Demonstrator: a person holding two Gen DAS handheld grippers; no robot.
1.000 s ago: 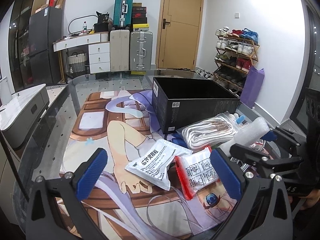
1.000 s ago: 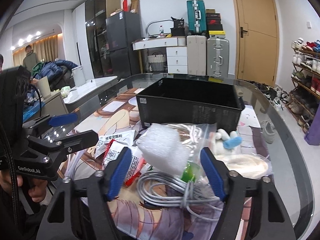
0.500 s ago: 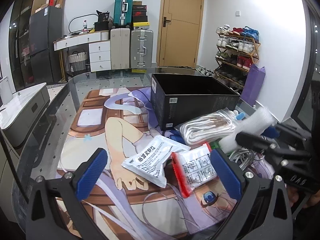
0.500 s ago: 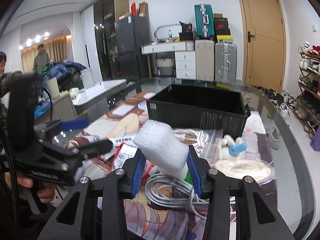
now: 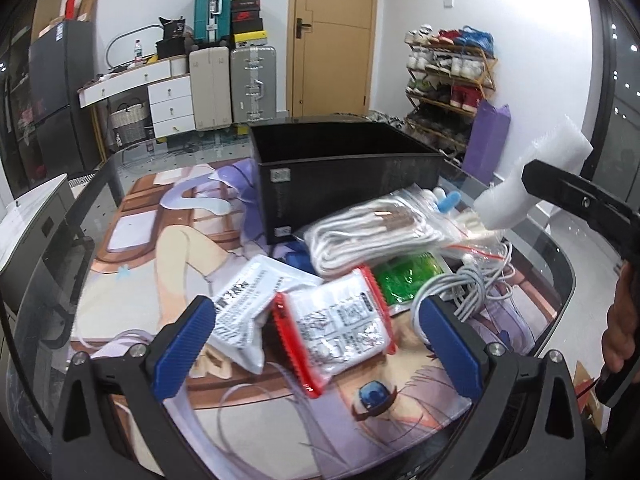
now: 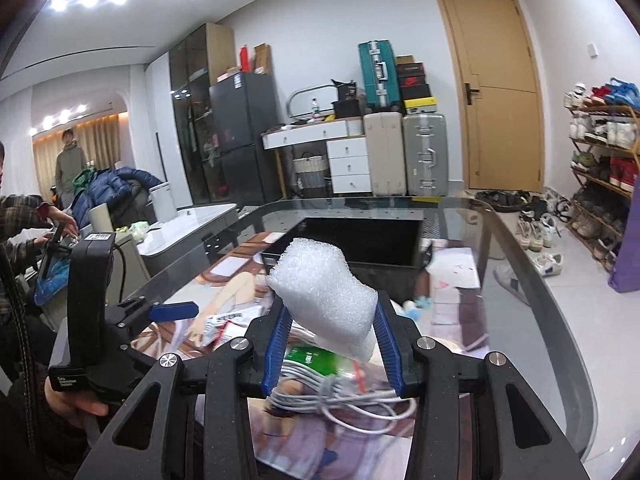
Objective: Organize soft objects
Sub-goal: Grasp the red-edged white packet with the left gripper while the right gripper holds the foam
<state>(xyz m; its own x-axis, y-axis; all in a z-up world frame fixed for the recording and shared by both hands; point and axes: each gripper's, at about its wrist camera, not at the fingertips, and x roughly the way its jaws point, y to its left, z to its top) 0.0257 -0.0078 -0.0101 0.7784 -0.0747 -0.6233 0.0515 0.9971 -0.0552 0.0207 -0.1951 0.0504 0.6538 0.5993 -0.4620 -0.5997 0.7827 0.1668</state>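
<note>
My right gripper (image 6: 330,336) is shut on a white foam block (image 6: 324,292) and holds it up above the pile, short of the black box (image 6: 360,236). The block also shows at the right of the left wrist view (image 5: 532,184). My left gripper (image 5: 316,344) is open and empty, low over a red-edged packet (image 5: 340,320) and a white packet (image 5: 248,304). The black box (image 5: 344,172) stands open behind the pile. A bag of white cord (image 5: 376,232), a green packet (image 5: 408,280) and a grey cable bundle (image 5: 464,288) lie in the pile.
A printed mat (image 5: 132,240) covers the glass table (image 6: 520,280). The table's curved edge runs along the right. Suitcases, drawers and a door stand at the back wall; a shoe rack (image 5: 448,76) stands at the right. Two people are at the far left of the right wrist view.
My right gripper closed on the foam block and lifted it up off the pile toward the black box. My left gripper stayed open and shifted slightly toward the packets.
</note>
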